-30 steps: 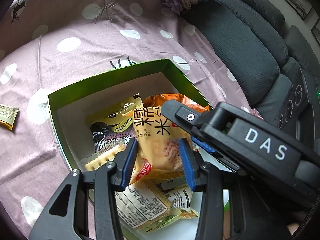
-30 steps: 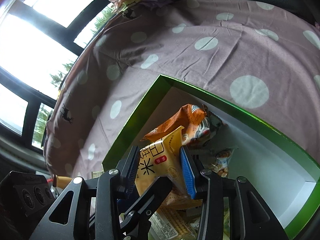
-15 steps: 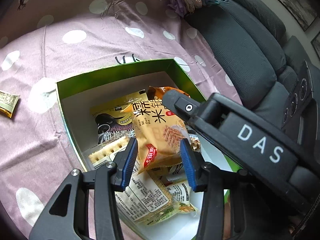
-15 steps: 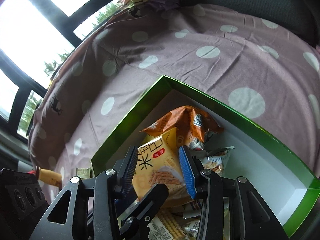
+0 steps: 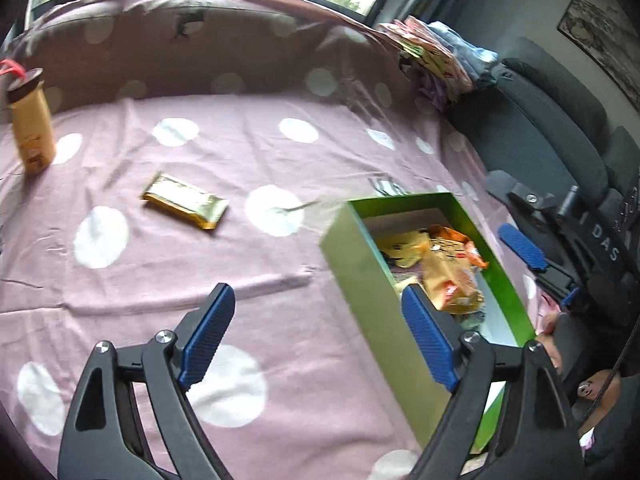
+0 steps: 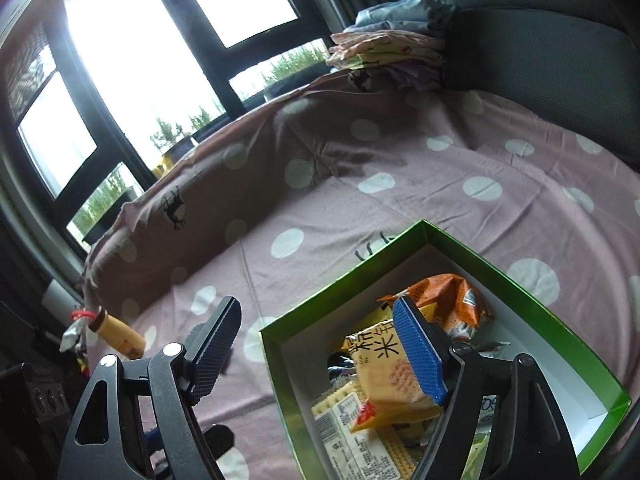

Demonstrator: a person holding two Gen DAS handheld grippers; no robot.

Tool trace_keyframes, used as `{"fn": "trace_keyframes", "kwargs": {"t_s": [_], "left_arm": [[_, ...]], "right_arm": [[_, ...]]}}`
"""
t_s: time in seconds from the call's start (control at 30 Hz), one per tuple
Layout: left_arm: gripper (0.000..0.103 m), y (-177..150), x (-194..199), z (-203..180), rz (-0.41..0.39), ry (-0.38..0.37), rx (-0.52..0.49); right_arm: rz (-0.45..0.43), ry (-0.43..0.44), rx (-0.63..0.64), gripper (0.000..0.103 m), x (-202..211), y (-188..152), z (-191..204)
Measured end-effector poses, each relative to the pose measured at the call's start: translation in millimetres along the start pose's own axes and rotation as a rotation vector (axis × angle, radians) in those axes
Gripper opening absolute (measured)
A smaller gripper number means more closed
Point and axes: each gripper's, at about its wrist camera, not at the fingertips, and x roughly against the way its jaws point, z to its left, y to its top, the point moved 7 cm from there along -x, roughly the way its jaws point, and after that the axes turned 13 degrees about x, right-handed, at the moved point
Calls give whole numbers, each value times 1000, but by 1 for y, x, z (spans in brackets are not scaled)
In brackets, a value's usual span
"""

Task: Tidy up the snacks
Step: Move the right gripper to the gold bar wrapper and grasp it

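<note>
Several snack packets lie heaped in the green box [image 6: 340, 312] on the dotted pink sheet [image 5: 248, 264], a yellow rice-cracker packet [image 6: 384, 376] on top, an orange one [image 6: 448, 300] behind. Both grippers have just been opening: the right gripper [image 6: 320, 360] stands wide above the box, nothing pinched, and the left gripper [image 5: 316, 336] gapes empty beside it. A gold bar [image 5: 184, 200] lies apart on the sheet, a beige bottle [image 5: 32, 128] farther off.
</note>
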Motion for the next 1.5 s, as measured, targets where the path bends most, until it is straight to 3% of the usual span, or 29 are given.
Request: {"fn": "trace_keyframes", "kwargs": {"t_s": [0.23, 0.4, 0.6, 0.67, 0.87, 1.03, 1.17, 1.23, 1.27, 1.33, 1.43, 1.5], "left_arm": [[89, 2, 24, 108, -86, 167, 174], [89, 2, 19, 171, -59, 255, 339], [89, 7, 31, 186, -97, 329, 352], [89, 7, 36, 192, -104, 334, 362], [89, 10, 44, 212, -123, 396, 390], [89, 10, 47, 215, -122, 376, 436], [89, 11, 50, 214, -133, 383, 420], [89, 10, 49, 216, -126, 376, 434], [89, 10, 49, 216, -121, 371, 440], [89, 10, 48, 216, -118, 368, 443], [89, 11, 49, 215, -126, 375, 431], [89, 11, 48, 215, -123, 377, 429]], "right_arm": [[27, 22, 149, 84, -9, -2, 51], [91, 24, 314, 87, -35, -8, 100], [306, 134, 555, 87, -123, -35, 189], [380, 127, 647, 87, -148, -51, 211], [458, 76, 900, 87, -194, -70, 245], [518, 114, 885, 87, -225, -81, 252], [554, 75, 912, 87, -242, -95, 242], [544, 116, 869, 87, -242, -95, 237], [555, 138, 843, 85, -242, -95, 233], [569, 189, 774, 66, -239, -94, 228], [563, 184, 762, 39, -231, -91, 224], [579, 191, 739, 37, -222, -92, 224]]}}
